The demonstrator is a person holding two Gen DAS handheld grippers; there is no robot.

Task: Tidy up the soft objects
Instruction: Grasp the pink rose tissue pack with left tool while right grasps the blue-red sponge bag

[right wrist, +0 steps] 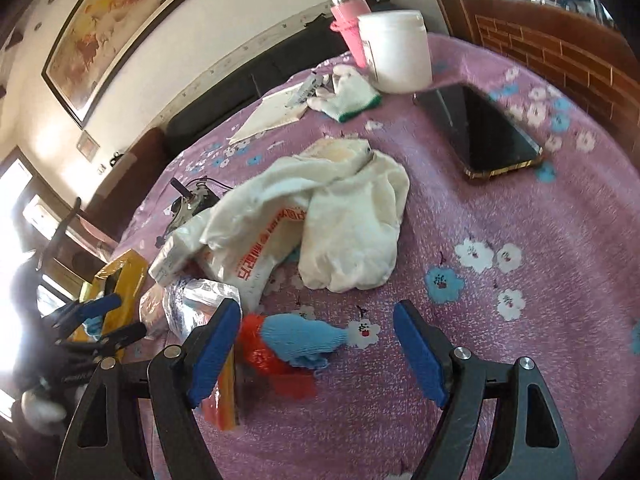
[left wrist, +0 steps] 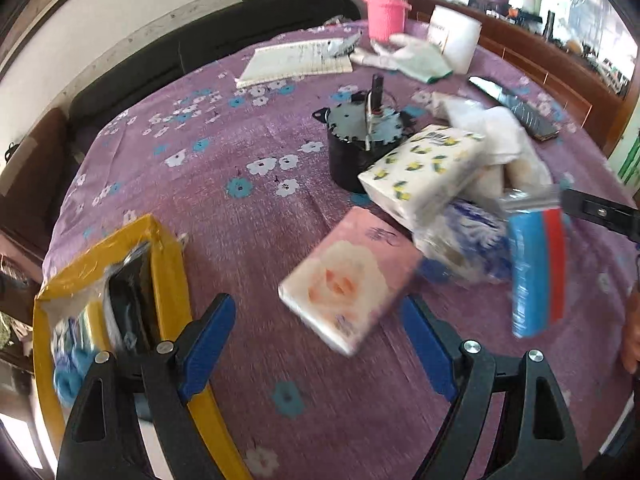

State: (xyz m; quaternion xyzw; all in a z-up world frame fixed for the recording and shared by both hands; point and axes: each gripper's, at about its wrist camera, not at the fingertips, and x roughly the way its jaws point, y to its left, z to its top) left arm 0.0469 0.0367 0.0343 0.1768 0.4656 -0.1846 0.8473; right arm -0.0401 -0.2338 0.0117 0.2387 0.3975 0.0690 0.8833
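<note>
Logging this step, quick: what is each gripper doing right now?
Left gripper: jaws open, holding nothing.
Right gripper: jaws open, holding nothing.

Matt woven tablecloth (left wrist: 248, 240); glossy plastic-wrapped tissue pack (left wrist: 352, 284).

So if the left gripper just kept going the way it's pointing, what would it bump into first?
Most likely the pink rose-print tissue pack: it lies straight ahead between the open fingers of the left gripper, nothing held. Depth is hard to judge through the fisheye, so it might touch the purple floral tablecloth just short of it.
</note>
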